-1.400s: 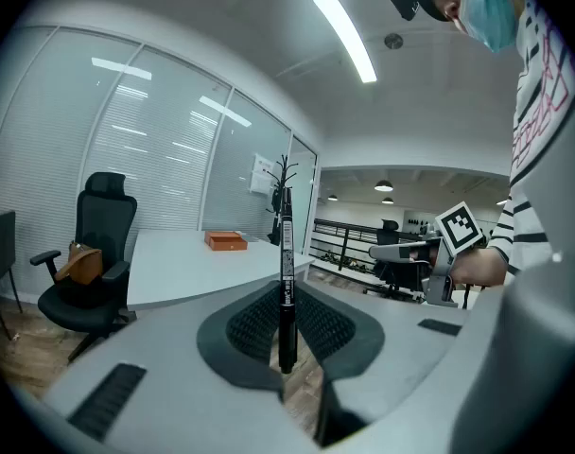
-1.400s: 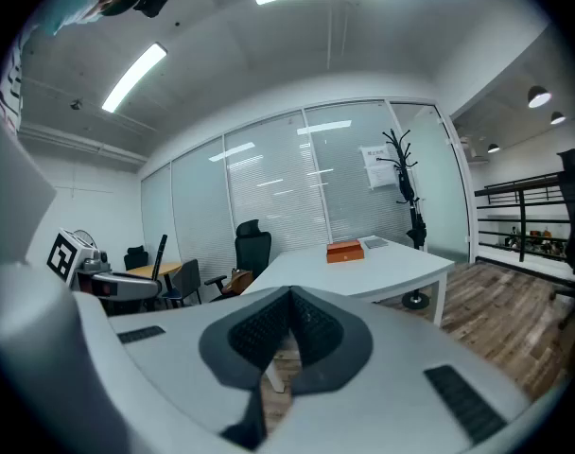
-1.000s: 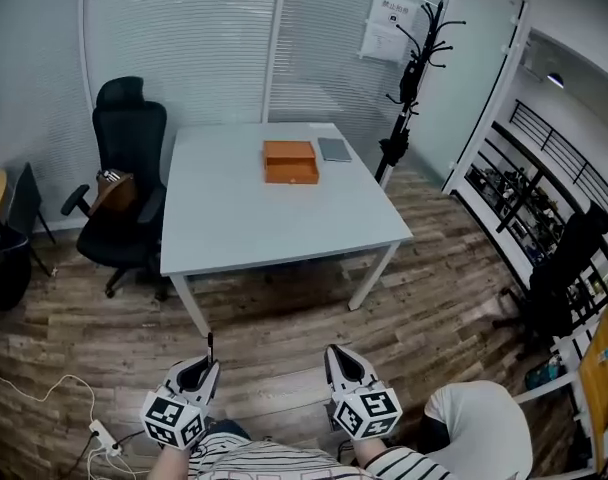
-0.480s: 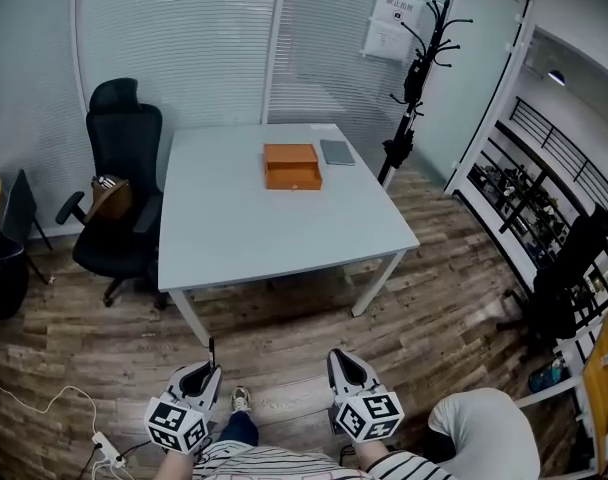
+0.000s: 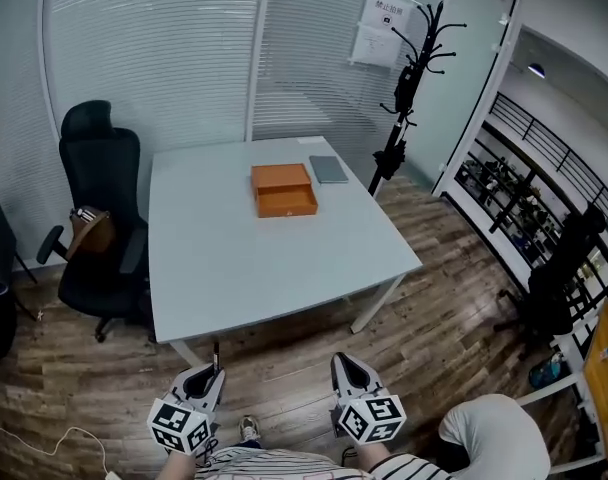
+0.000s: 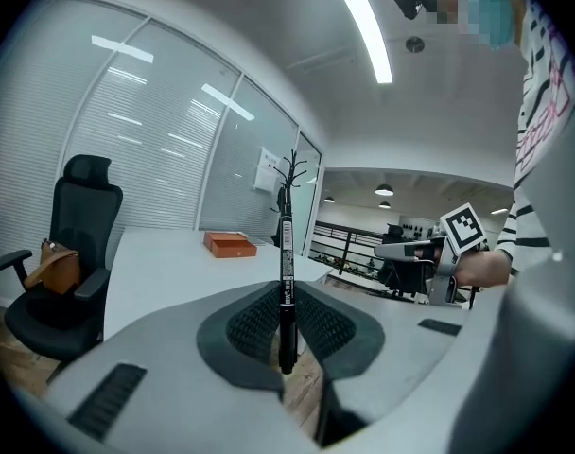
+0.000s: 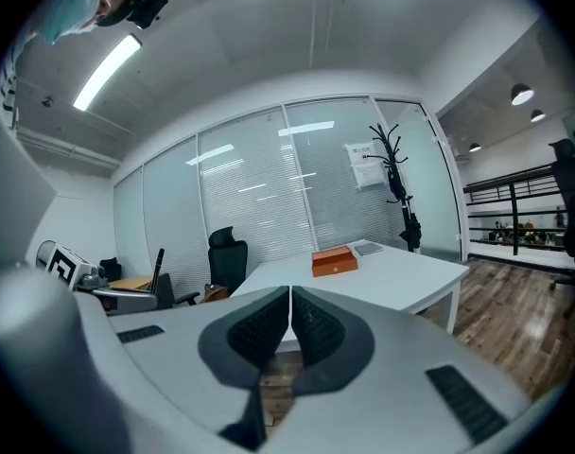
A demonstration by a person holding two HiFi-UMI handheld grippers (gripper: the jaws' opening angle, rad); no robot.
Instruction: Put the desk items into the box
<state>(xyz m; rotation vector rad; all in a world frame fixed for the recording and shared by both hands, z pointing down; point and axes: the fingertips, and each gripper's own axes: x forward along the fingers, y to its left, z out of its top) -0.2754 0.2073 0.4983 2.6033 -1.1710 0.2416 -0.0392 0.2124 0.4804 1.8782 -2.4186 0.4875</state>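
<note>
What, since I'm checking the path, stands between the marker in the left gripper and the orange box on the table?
Nothing visible does. The left gripper holds the marker upright; only floor and bare table lie between it and the orange box. The grey pad lies beside the box.

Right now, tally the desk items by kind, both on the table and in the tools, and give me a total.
Orange box: 1
Grey flat pad: 1
Black marker pen, clamped in the left tool: 1
Total: 3
</note>
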